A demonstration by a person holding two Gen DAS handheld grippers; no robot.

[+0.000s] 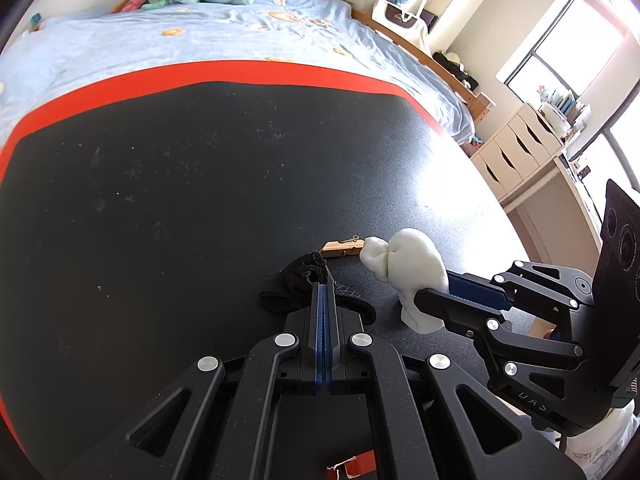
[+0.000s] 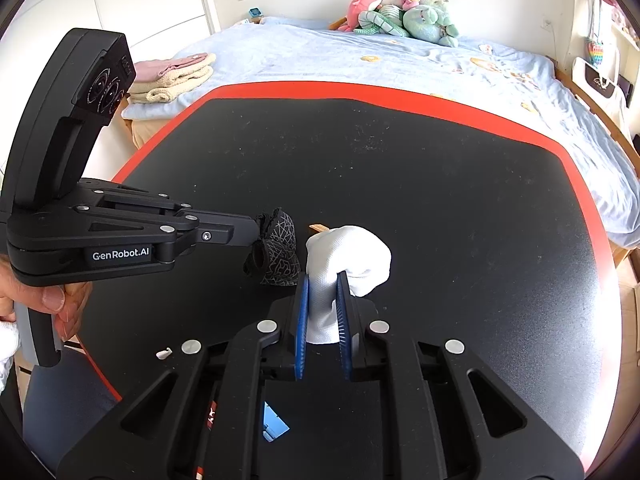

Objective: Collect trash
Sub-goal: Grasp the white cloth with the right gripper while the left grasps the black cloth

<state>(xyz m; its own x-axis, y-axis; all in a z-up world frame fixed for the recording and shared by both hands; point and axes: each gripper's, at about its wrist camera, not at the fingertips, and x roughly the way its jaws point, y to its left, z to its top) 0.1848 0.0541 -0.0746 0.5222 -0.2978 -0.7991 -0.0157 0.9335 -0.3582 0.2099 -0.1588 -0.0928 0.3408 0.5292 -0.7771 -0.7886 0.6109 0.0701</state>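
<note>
A black patterned sock (image 1: 294,280) (image 2: 280,256) lies bunched on the black table (image 1: 160,200), and my left gripper (image 1: 324,286) (image 2: 256,234) is shut on its edge. Just to its right sits a white sock (image 1: 404,256) (image 2: 352,252), rolled into a lump. My right gripper (image 2: 323,280) (image 1: 432,286) is shut on the near end of it, with the white fabric squeezed between the blue pads. A wooden clothespin (image 1: 342,247) (image 2: 318,227) lies flat on the table right behind both socks.
The table has a red rim (image 2: 400,94); a bed (image 2: 360,64) with plush toys (image 2: 400,16) and folded towels (image 2: 172,78) lies beyond it. A drawer unit (image 1: 516,152) stands at the right. A white scrap (image 2: 163,353) lies near the table's front. A hand (image 2: 60,300) holds the left gripper's handle.
</note>
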